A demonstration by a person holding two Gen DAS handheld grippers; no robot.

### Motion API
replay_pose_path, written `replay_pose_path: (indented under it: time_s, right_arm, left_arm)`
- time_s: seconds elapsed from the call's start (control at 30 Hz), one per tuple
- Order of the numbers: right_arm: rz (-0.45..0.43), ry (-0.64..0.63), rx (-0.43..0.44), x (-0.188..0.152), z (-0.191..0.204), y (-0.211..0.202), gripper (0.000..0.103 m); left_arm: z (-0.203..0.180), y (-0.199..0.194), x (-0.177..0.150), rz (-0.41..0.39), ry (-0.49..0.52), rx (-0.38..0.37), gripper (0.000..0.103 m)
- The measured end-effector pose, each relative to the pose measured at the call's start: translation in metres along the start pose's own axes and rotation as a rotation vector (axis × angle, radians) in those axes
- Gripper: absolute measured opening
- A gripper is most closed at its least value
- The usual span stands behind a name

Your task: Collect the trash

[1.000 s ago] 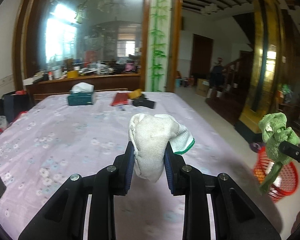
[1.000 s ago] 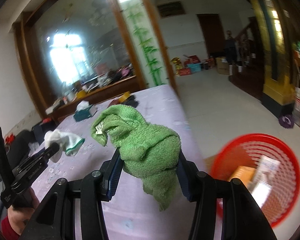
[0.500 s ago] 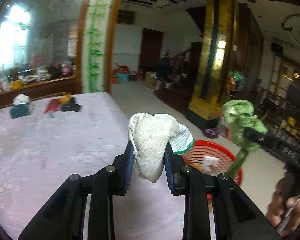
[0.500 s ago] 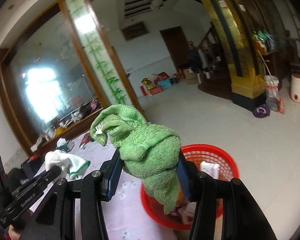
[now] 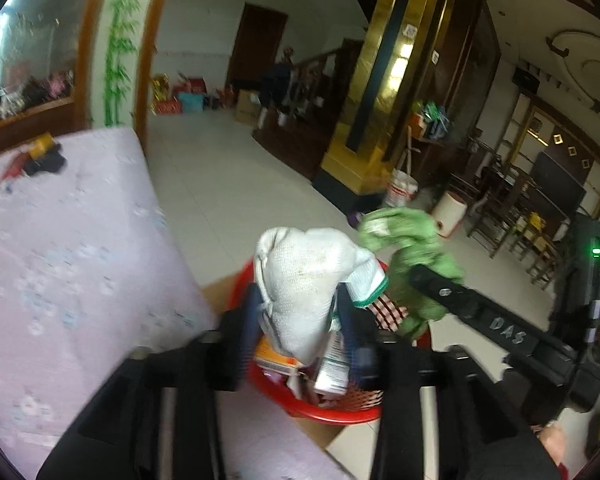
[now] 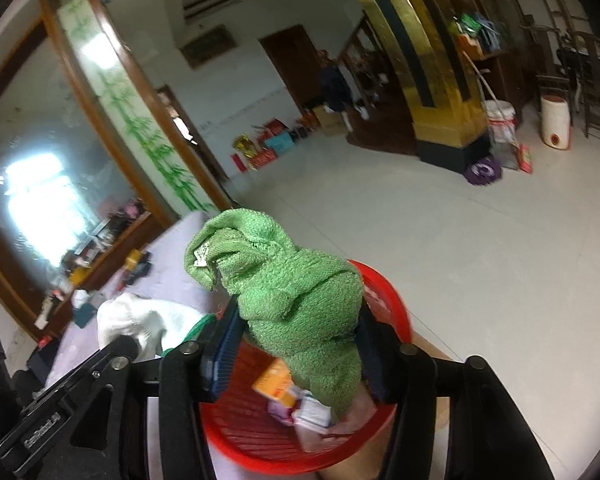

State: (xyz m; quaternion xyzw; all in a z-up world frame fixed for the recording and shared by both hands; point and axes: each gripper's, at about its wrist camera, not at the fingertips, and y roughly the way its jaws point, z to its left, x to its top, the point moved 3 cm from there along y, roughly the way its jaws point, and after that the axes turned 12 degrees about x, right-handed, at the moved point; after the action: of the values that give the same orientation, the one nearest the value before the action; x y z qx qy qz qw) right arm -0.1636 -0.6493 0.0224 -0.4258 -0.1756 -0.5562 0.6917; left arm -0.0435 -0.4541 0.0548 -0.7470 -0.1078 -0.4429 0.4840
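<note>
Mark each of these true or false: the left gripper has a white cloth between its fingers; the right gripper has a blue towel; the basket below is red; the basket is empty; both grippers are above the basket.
1. The left gripper has a white cloth between its fingers. True; its jaws have just been opening.
2. The right gripper has a blue towel. False: the towel is green.
3. The basket below is red. True.
4. The basket is empty. False: an orange box and other packets lie in it.
5. Both grippers are above the basket. True.
</note>
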Motion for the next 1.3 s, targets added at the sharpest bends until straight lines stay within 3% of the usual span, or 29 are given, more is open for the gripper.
replay_pose_path:
  time_s: [0.03,0.23,0.37,0.47,0.6,0.67,0.87,1.2,1.3]
  right_arm:
    - [0.02,0.0,-0.02,-0.001,-0.004,0.004,0.068]
    - [-0.015,-0.026,-0.043,-0.003,-0.002,-0.019,0.078]
    - [-0.058,-0.125,-0.114,-0.011,0.02,-0.046,0.091]
    - [-0.095,-0.203,-0.19,-0.029,0.042,-0.065,0.1]
    - [-0.118,-0.309,-0.313,-0.063,0.067,-0.079,0.103]
    - [-0.109,-0.336,-0.342,-0.075,0.073,-0.08,0.103]
    - [-0.082,-0.376,-0.354,-0.098,0.082,-0.084,0.103]
    - [-0.064,-0.387,-0.346,-0.102,0.09,-0.083,0.103]
    - [-0.056,-0.392,-0.349,-0.102,0.091,-0.082,0.103]
  left_arm:
    - [-0.002,0.0,-0.001,0.001,0.001,-0.002,0.058]
    - [0.003,-0.026,-0.009,-0.046,0.034,0.02,0.066]
    - [0.028,-0.073,-0.018,-0.159,0.056,0.114,0.09]
    - [0.046,-0.102,-0.032,-0.22,0.06,0.178,0.098]
    - [0.069,-0.122,-0.054,-0.22,0.049,0.243,0.101]
    - [0.082,-0.129,-0.069,-0.229,0.031,0.334,0.102]
    - [0.1,-0.138,-0.099,-0.203,0.01,0.531,0.103]
    - [0.082,-0.138,-0.107,-0.219,0.119,0.623,0.103]
    - [0.081,-0.132,-0.108,-0.193,0.117,0.621,0.103]
